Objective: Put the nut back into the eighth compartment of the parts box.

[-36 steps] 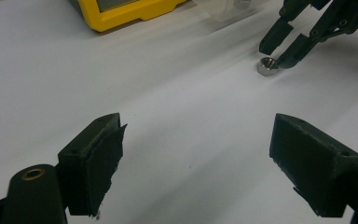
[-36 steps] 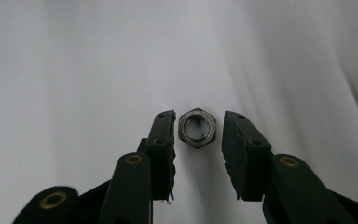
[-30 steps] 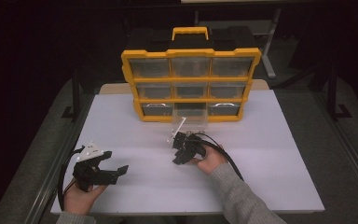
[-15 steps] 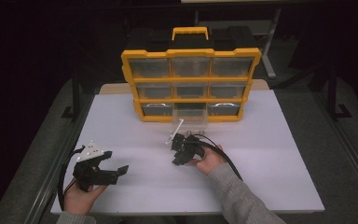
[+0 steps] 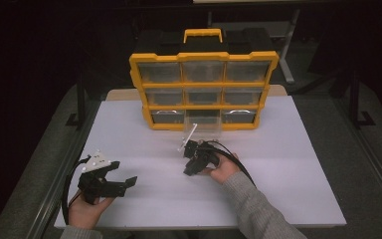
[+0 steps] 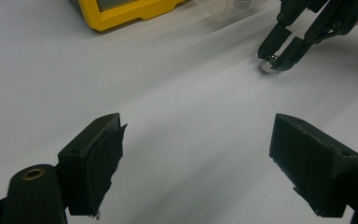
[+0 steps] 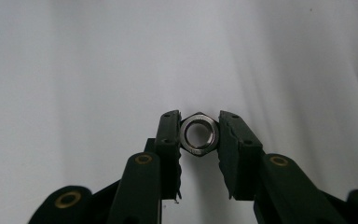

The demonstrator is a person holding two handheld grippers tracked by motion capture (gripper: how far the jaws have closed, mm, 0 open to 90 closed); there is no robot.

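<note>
The right gripper (image 7: pixel 199 135) has its two black jaws closed on a steel nut (image 7: pixel 199 135) — one pad pressing each opposite side. The nut faces the camera, so its round hole shows clear through. Behind it lies the plain white table (image 7: pixel 74 70) — smooth and evenly lit.

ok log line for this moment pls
right gripper: shut on hex nut | left gripper: open, idle | organiser: bottom-middle drawer pulled out

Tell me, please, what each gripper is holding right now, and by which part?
The right gripper holds a metal hex nut, pinched across two opposite sides. The left gripper stands open and holds nothing.
</note>
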